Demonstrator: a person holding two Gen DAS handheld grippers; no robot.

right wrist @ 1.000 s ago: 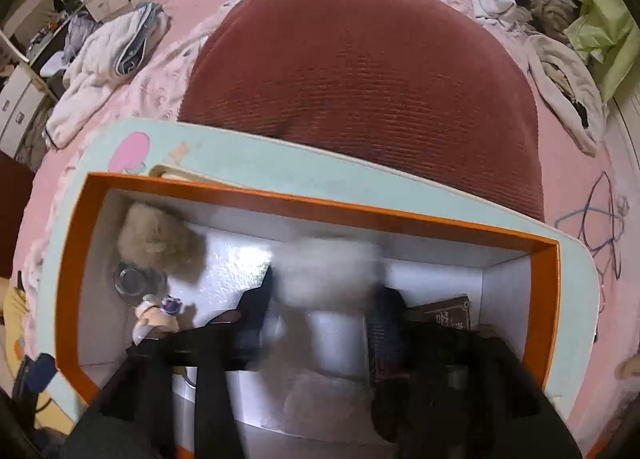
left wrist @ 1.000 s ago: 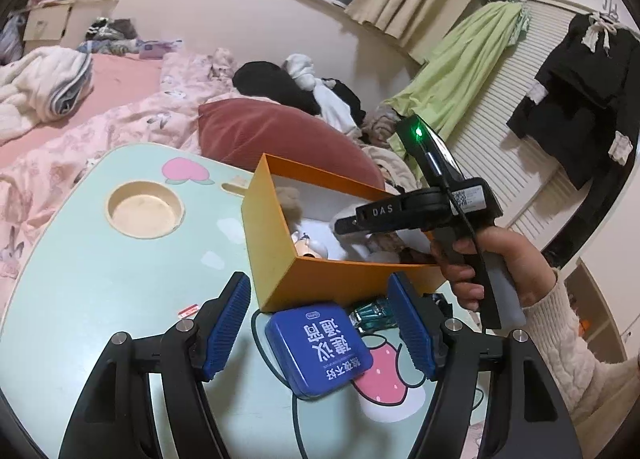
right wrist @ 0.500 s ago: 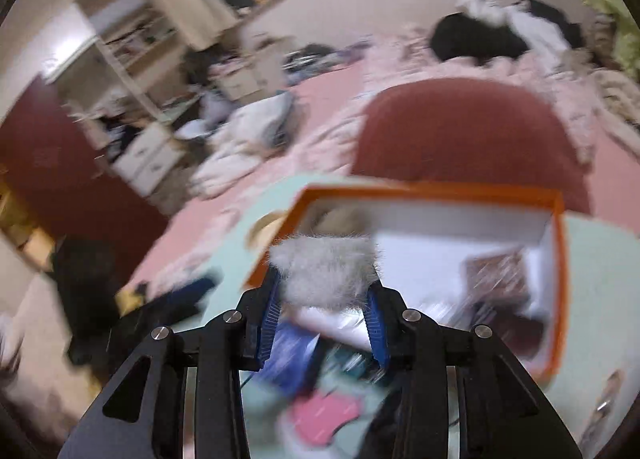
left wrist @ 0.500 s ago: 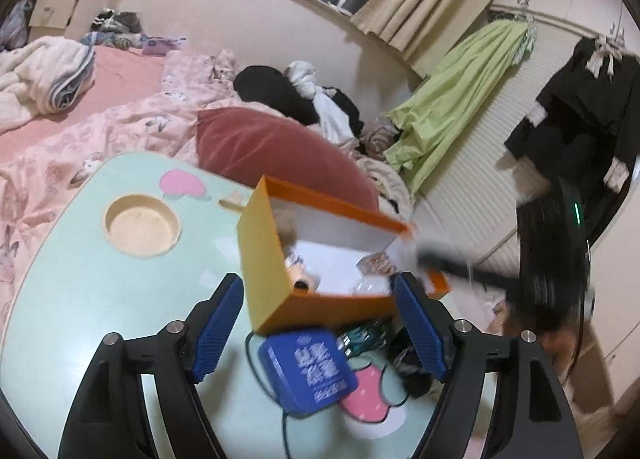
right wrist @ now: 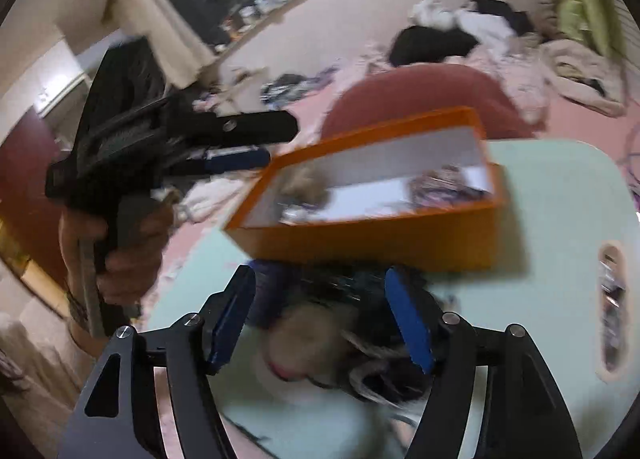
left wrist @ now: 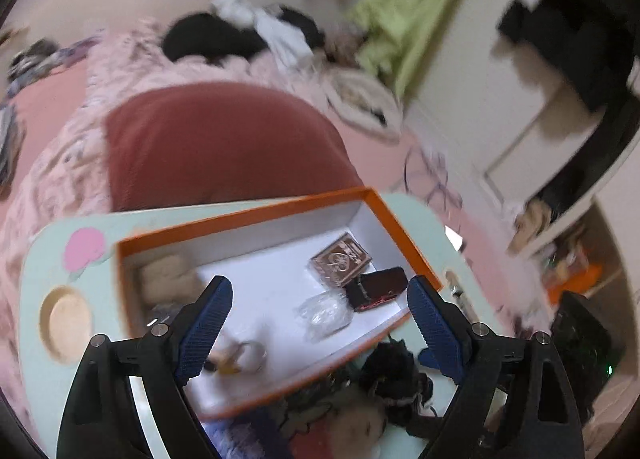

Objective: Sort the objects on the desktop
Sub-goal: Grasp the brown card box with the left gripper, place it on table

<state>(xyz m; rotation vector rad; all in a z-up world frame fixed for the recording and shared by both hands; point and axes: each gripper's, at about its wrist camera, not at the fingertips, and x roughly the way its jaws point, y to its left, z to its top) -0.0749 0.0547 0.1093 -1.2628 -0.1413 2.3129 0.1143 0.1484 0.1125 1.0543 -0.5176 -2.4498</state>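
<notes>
An orange box (left wrist: 248, 215) with a white inside stands on the mint table (left wrist: 48, 259). In it lie a brown card pack (left wrist: 340, 261), a black and red case (left wrist: 378, 287), a clear bag (left wrist: 324, 315) and a beige fluffy ball (left wrist: 168, 279). My left gripper (left wrist: 318, 287) hovers over the box, its jaws opening wide with nothing gripped. My right gripper (right wrist: 320, 273) is in front of the box (right wrist: 380, 243), jaws opening. A blurred pale fluffy ball (right wrist: 304, 347) lies below and between its fingers, apart from the pads, beside a black tangle (right wrist: 360, 287).
A hand holds the left gripper (right wrist: 276, 141) at the left of the right wrist view. A round recess (left wrist: 66, 323) sits in the table's left side. A dark red cushion (left wrist: 224, 147) and pink bedding lie behind the table. Both views are blurred.
The left gripper has swung from the blue tin in front of the box to above the box's inside. The right gripper carried a fluffy ball out of the box and widened its jaws off it.
</notes>
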